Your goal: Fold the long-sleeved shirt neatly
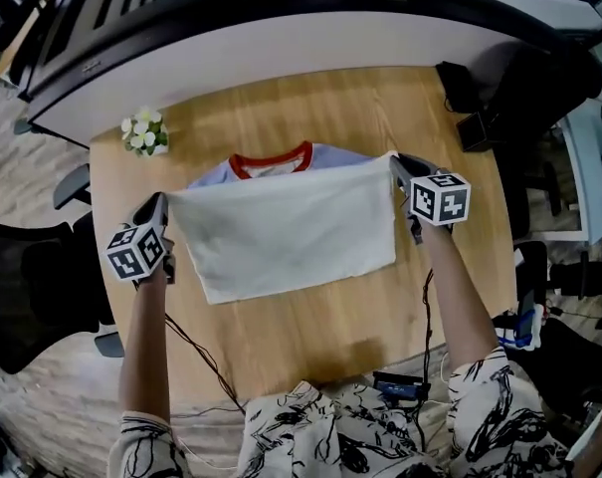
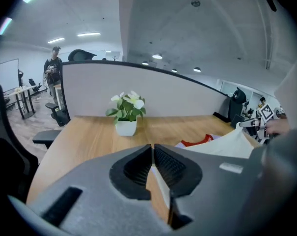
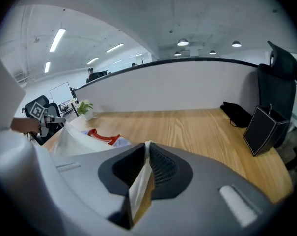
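A long-sleeved shirt (image 1: 286,229) is in the middle of the head view, on a round wooden table (image 1: 310,337). It is white, and its red collar (image 1: 271,162) points to the top of the picture.

The left gripper (image 1: 162,207) is at the left of the shirt. Its jaws are almost together and pinch a thin bit of white cloth. The right gripper (image 1: 400,164) is at the right of the shirt. Its jaws are nearly shut too, with a white corner of the shirt squeezed between them. The top edge of the white cloth is pulled straight from one gripper to the other.

A little plant (image 1: 144,132) with white flowers sits at the upper left of the table, near the shirt but not touching it.
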